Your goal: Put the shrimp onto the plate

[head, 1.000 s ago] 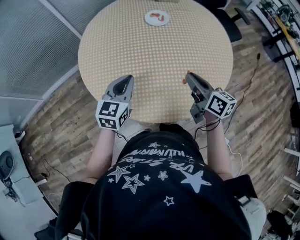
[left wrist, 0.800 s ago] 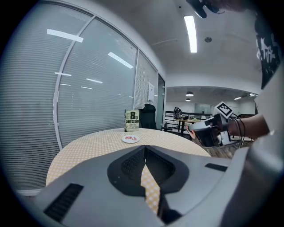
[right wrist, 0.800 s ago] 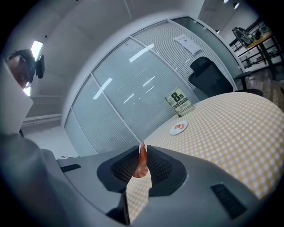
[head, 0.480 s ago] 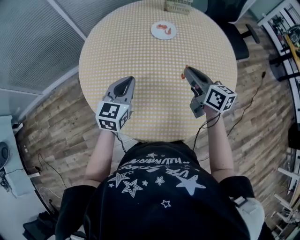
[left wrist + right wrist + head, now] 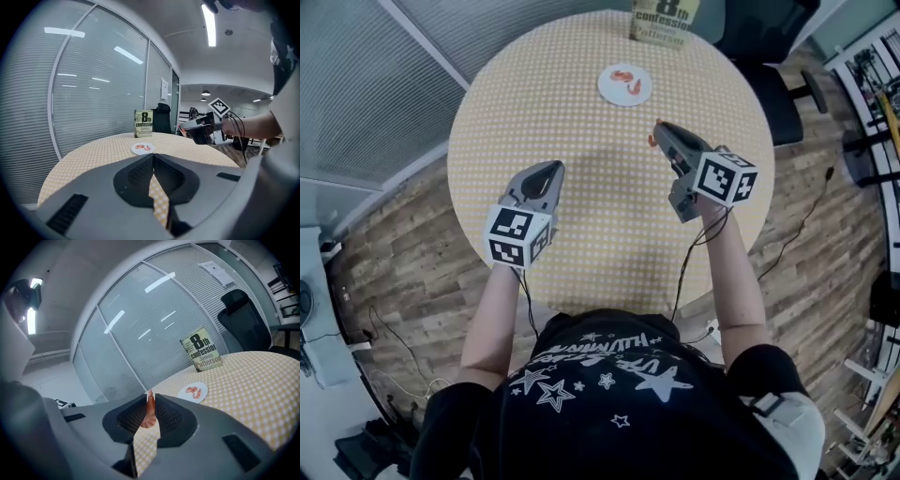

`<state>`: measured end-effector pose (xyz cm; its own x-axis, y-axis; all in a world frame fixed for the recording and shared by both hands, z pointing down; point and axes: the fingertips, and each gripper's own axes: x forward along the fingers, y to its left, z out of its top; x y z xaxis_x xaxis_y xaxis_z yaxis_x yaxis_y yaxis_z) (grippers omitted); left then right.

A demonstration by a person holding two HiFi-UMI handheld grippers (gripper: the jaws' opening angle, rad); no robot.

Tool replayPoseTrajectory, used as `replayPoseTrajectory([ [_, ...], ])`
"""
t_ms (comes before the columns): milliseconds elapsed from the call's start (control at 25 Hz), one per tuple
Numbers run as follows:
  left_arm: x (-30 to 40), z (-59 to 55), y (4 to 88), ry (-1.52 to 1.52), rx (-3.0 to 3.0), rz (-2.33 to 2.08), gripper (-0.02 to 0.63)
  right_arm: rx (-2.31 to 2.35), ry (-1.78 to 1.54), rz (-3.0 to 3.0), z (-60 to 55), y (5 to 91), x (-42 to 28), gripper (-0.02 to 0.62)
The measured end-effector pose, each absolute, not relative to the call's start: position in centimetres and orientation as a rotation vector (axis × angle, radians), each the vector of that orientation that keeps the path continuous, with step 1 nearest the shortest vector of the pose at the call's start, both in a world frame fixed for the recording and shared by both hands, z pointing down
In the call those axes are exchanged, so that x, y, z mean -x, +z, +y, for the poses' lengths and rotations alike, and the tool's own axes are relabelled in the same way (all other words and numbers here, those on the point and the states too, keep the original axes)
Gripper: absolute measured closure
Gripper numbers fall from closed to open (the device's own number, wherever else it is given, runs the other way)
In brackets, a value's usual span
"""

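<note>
Held shrimp: the shrimp [image 5: 150,414] is pinched between the jaws of the right gripper [image 5: 656,131], thin end up and curled body hanging below the pads; it is in the air above the round table [image 5: 581,202], near the plate but not yet over it
Handling: probably light, soft and a little slick; it looks likely to bend rather than break; the thick middle of the body seems a surer hold than the thin tail; a gentle squeeze should be enough, since a hard one could make it squirt out sideways
Right gripper: clamped on the shrimp, jaws parted only by its thickness
Left gripper: the left gripper [image 5: 153,157] has its tips drawn together with nothing between them; only the chequered tablecloth shows through the slit below; it hovers over the near side of the table
Plate: the small white plate [image 5: 609,91] lies on the far side of the table; two shrimp on the plate [image 5: 193,390] lie side by side near its middle; bare rim shows all around them
Beyond the plate: a paperback book [image 5: 661,21] stands upright at the far edge
</note>
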<state>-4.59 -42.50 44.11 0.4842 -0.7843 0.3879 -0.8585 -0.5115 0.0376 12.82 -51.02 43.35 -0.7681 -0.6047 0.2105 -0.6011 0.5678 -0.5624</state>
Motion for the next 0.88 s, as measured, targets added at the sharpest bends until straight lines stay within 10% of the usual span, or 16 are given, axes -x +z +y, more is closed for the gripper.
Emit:
replayPoseTrajectory([
  [880,6.4,-48.2,51.1,0.593,-2.251,-1.431,0.601,1.238,-0.998,3.137,-67.1,55.1,-5.9,0.531],
])
